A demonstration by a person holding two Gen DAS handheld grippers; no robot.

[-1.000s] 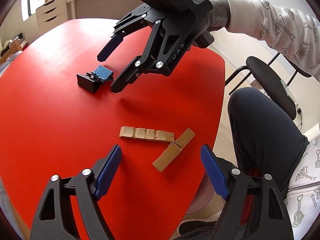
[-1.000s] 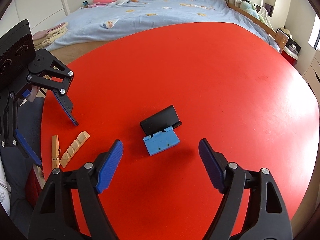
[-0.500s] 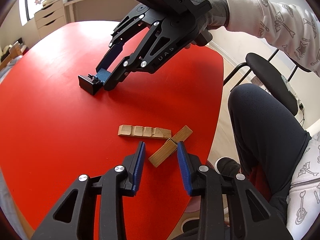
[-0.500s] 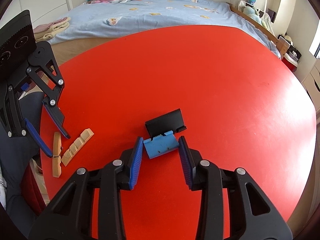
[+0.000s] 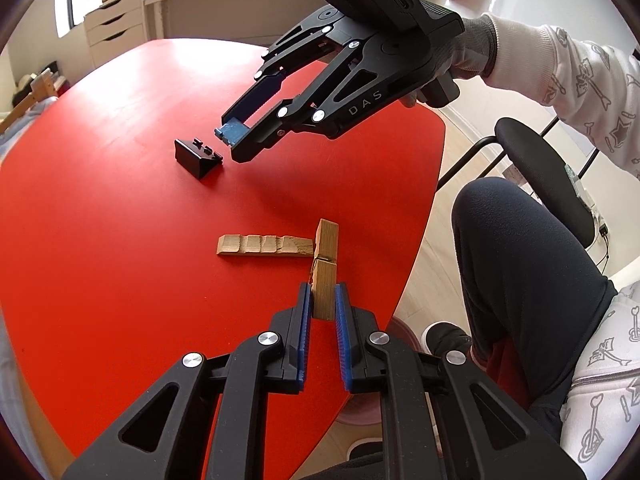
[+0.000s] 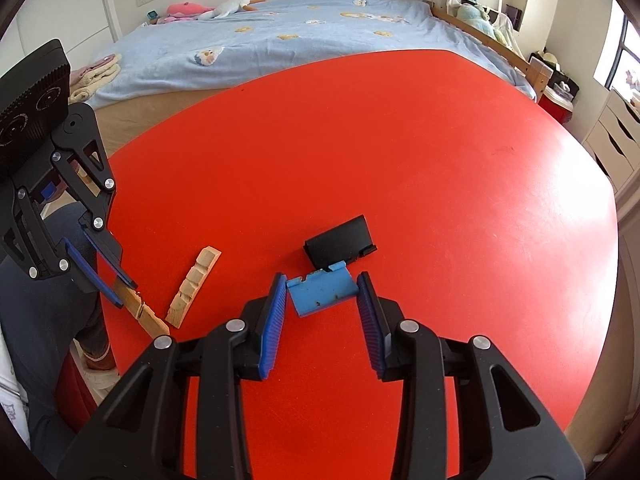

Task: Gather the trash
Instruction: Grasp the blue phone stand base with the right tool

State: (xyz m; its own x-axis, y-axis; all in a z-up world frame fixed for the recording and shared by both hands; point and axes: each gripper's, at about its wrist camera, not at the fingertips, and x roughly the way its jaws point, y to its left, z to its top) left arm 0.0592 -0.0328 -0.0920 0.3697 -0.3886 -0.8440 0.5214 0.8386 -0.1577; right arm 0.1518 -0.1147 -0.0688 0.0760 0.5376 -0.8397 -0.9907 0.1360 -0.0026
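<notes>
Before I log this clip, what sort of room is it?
Most likely a child's bedroom: a bed with a cartoon-print blue sheet and soft toys stands behind the red table, with white drawers by the window.

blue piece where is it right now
In the right wrist view the blue piece sits between the right gripper fingers, just in front of the black piece on the red table.

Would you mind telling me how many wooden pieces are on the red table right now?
2. The clothespin half is clamped between the left gripper fingers near the table edge; the notched wooden strip lies flat beside it, touching its far end. None appear hidden.
</notes>
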